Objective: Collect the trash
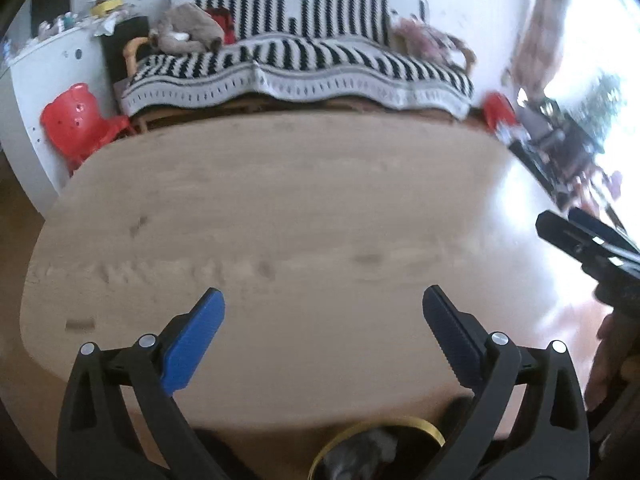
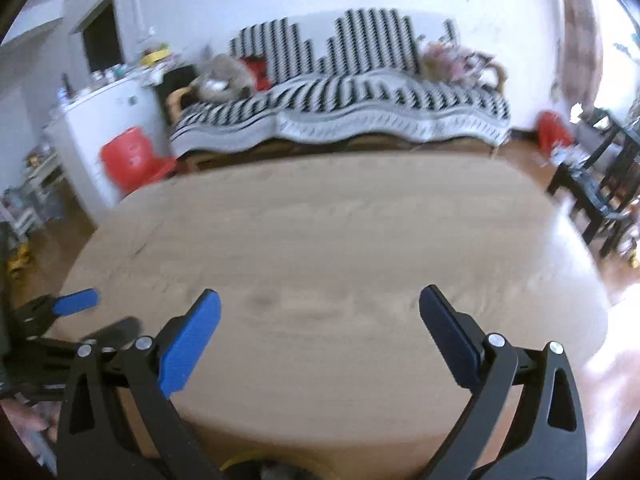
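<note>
Above the near edge of the wooden counter (image 1: 280,208), the left gripper (image 1: 323,308) hangs with its jaws spread wide and nothing between them. Its blue pads (image 1: 192,344) frame bare wood. Directly below it, at the bottom of the left wrist view, sits a round bin with a yellow rim (image 1: 400,426); grey crumpled trash (image 1: 360,454) lies inside it, though the blur hides what the pieces are. Just beside the bin's right side, a dark shape rests against the counter edge, too smeared to name.

Off to the right of the left gripper, the right gripper (image 2: 319,306) is held over the same counter, jaws equally wide and gripping nothing. Its black frame shows at the right margin of the left wrist view, with the person's hand (image 1: 608,360) on it. A sliver of the yellow rim shows at the bottom of the right wrist view too.

Beyond the counter stands a sofa under a black-and-white striped throw (image 1: 304,64), with a soft toy (image 1: 188,28) on its left end. A red plastic chair (image 1: 80,120) sits left of the sofa, beside a white cabinet (image 1: 48,80). Dark furniture (image 2: 600,184) stands at the far right.
</note>
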